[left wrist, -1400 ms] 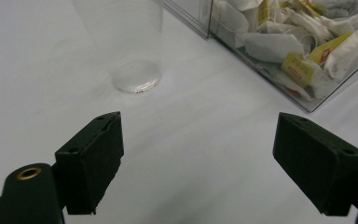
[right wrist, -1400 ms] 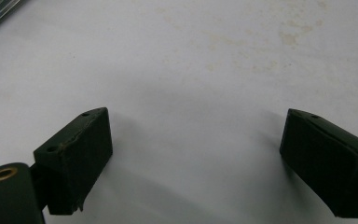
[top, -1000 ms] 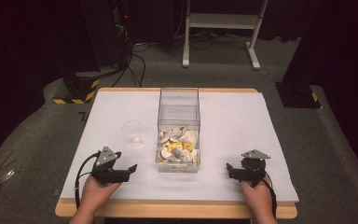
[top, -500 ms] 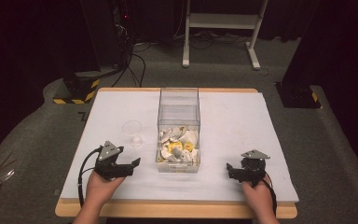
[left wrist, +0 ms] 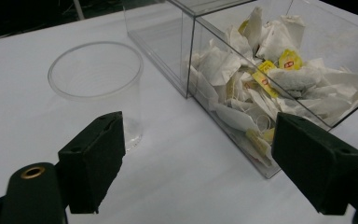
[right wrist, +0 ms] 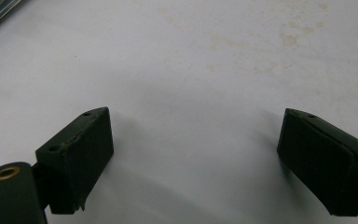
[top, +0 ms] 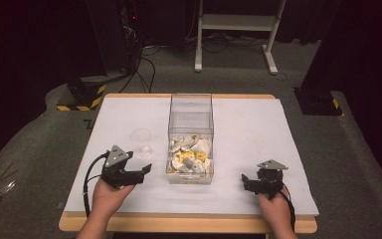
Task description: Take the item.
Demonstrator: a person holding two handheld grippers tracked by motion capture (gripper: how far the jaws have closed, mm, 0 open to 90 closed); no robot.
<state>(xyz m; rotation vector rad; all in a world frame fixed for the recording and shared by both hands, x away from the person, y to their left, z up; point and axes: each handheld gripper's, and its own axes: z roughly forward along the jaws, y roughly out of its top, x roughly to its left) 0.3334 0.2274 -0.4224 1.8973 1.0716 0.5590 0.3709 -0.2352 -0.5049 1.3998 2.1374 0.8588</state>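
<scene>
Hands [top: 110, 194] low, jaws spread wide

Small yellow tags [left wrist: 289, 59] among the white paper sachets in the clear box [left wrist: 191, 56] on the desk carry red print, too small and blurred to read. No other lettering, brand or number is legible.

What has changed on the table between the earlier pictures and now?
The left gripper has turned and moved right, toward the clear box of tea bags. Nothing was grasped or released. The right gripper, box and plastic cup stayed put.
</scene>
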